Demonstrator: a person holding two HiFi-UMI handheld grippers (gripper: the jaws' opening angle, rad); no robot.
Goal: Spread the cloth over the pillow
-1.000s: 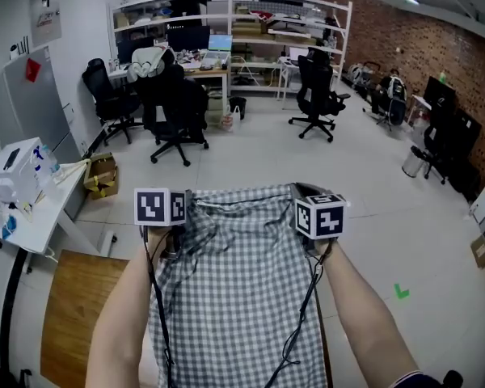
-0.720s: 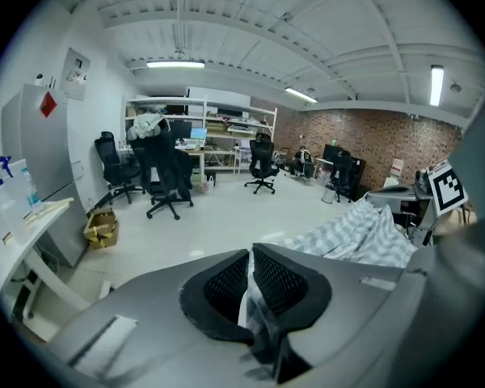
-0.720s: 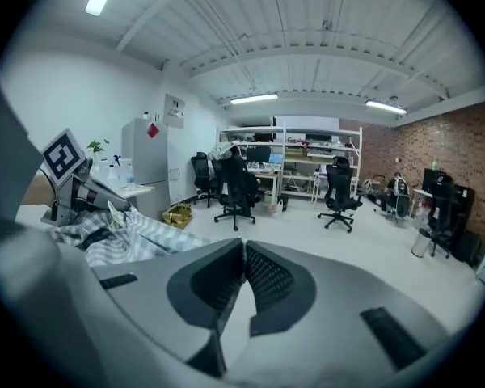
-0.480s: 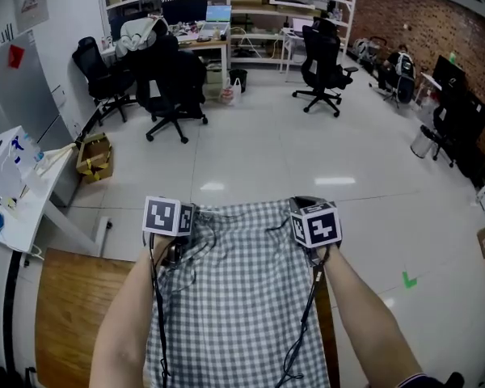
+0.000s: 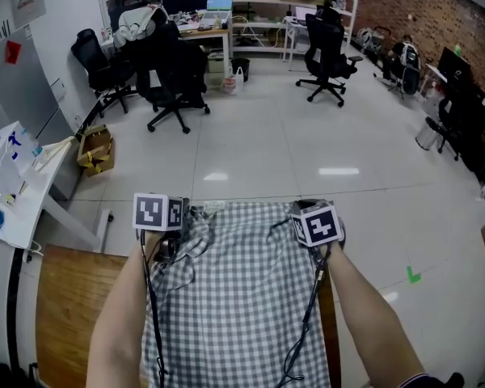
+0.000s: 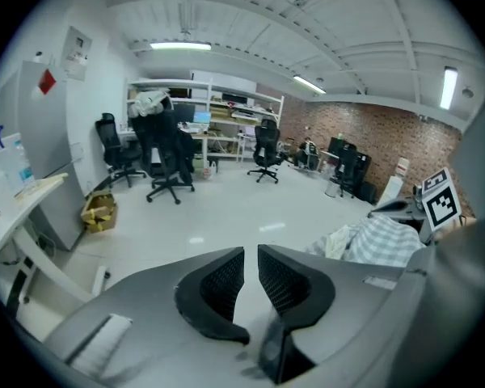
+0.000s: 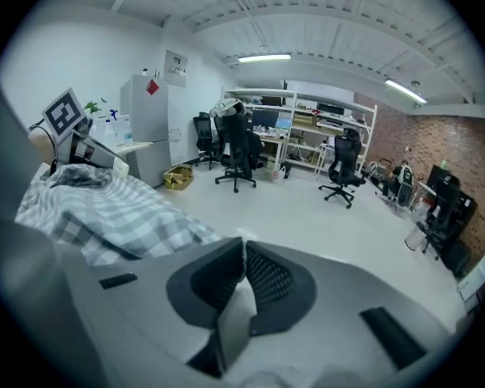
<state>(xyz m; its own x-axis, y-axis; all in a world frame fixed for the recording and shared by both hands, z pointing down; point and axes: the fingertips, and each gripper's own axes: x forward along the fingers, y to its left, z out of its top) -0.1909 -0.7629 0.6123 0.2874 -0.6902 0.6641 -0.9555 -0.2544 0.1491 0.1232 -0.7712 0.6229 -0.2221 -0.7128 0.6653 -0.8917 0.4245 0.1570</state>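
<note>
Leftmost, in the head view, a white tabletop (image 5: 28, 217) is seen at the edge, with a cardboard box (image 5: 95, 150) on the floor beyond it. Below these, a wooden tabletop (image 5: 65, 314) is shown beside the person's left arm.

The left gripper (image 5: 166, 237) is held up at the cloth's left top corner, where the fabric is bunched against it. In the left gripper view, its jaws (image 6: 250, 257) are seen standing a narrow slit apart. Only pale floor is seen through the gap, and no fabric can be made out in it.

The cloth (image 5: 242, 297), a grey and white check, is stretched between the two grippers and falls toward the person, between the forearms. What lies under it cannot be told. From the left gripper view it is seen heaped (image 6: 380, 241) just below the other gripper's marker cube.

The right gripper (image 5: 319, 229) is held at the cloth's right top corner. In the right gripper view, its jaws (image 7: 244, 253) are seen pressed together on a pale fold of the cloth, and the rest of the fabric (image 7: 105, 208) is spread away to the left.

Farther right, a green mark (image 5: 413, 276) is seen on the floor.
</note>
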